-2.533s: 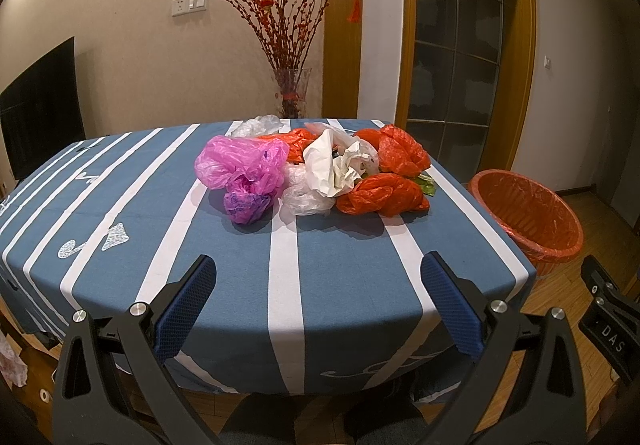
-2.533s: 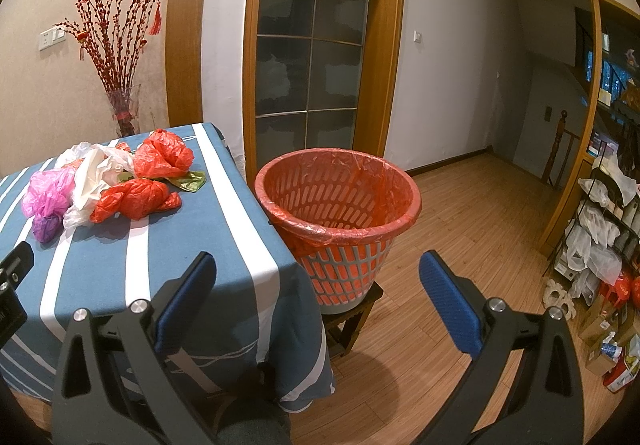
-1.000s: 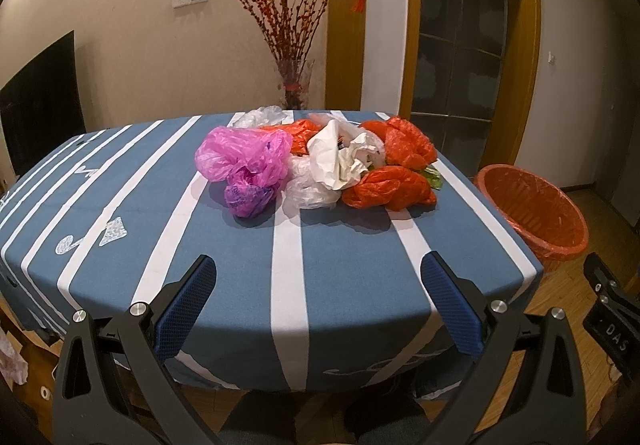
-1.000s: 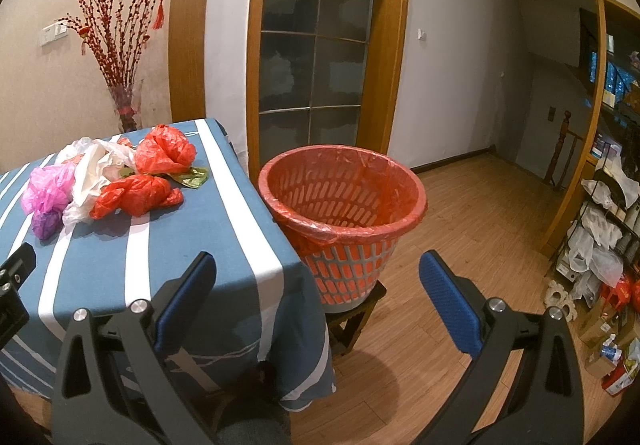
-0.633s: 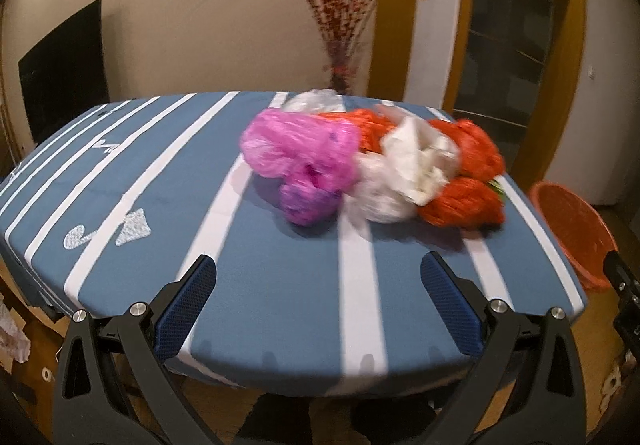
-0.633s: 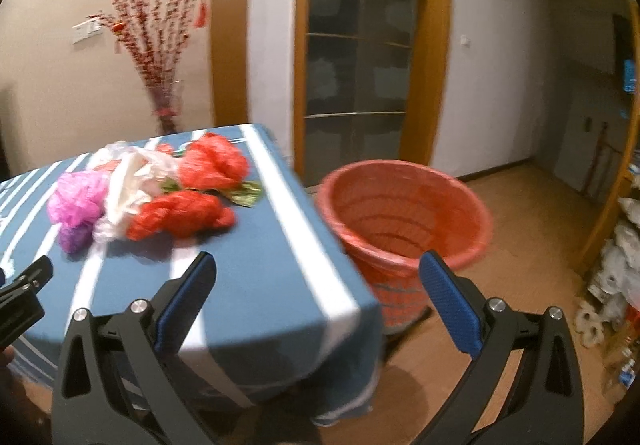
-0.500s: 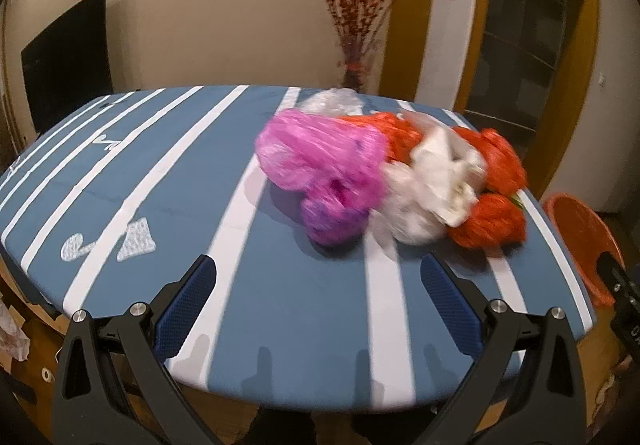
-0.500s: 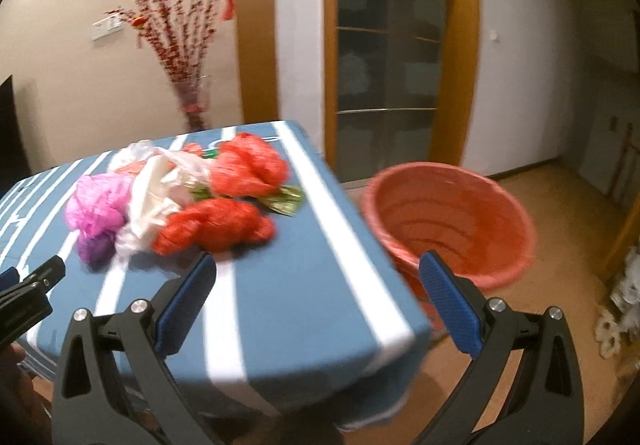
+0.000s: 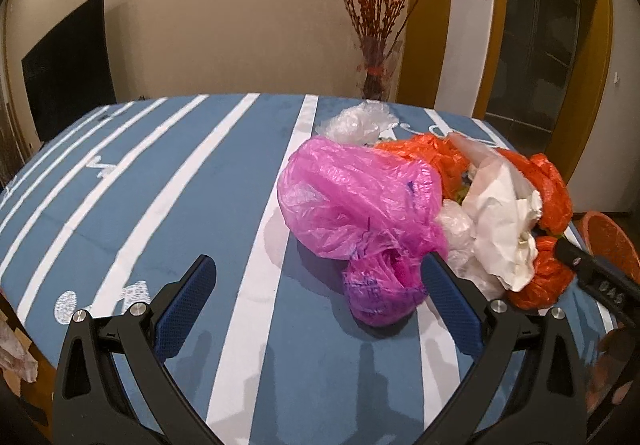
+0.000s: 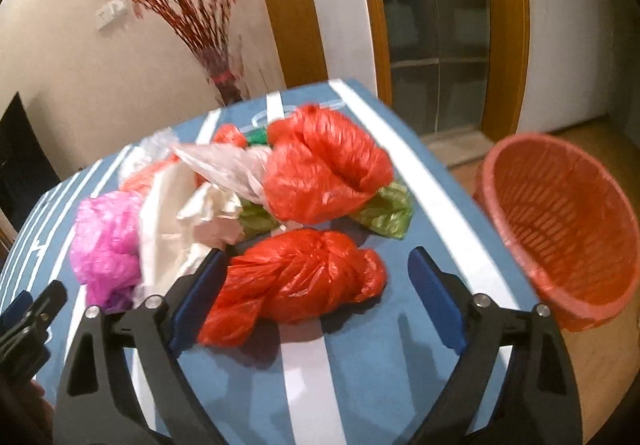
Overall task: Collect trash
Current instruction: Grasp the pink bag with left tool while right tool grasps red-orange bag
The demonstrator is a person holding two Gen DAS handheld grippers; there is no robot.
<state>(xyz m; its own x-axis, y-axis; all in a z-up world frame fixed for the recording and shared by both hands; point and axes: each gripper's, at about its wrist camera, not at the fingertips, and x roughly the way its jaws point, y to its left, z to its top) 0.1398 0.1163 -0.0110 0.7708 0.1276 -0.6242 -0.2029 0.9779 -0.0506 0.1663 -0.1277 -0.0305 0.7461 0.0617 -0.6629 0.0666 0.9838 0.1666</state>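
Observation:
A heap of crumpled plastic bags lies on the blue striped tablecloth (image 9: 160, 181). A pink bag (image 9: 356, 201) is nearest my left gripper (image 9: 316, 285), which is open and empty just short of it. White bags (image 9: 500, 221) and red bags lie to its right. My right gripper (image 10: 316, 277) is open, its fingers either side of a twisted red bag (image 10: 296, 277). A second red bag (image 10: 320, 173), a green scrap (image 10: 384, 213), white bags (image 10: 188, 213) and the pink bag (image 10: 108, 241) lie beyond. The orange waste basket (image 10: 568, 221) stands right of the table.
A vase of red branches (image 9: 376, 45) stands at the table's far edge. A dark screen (image 9: 64, 61) hangs on the left wall. A glass door with wooden frame (image 10: 440, 29) is behind the basket. Wooden floor (image 10: 600, 365) lies right of the table.
Both grippers have moved forward over the table towards the bags. The right one swung left from the basket and now straddles the twisted red bag.

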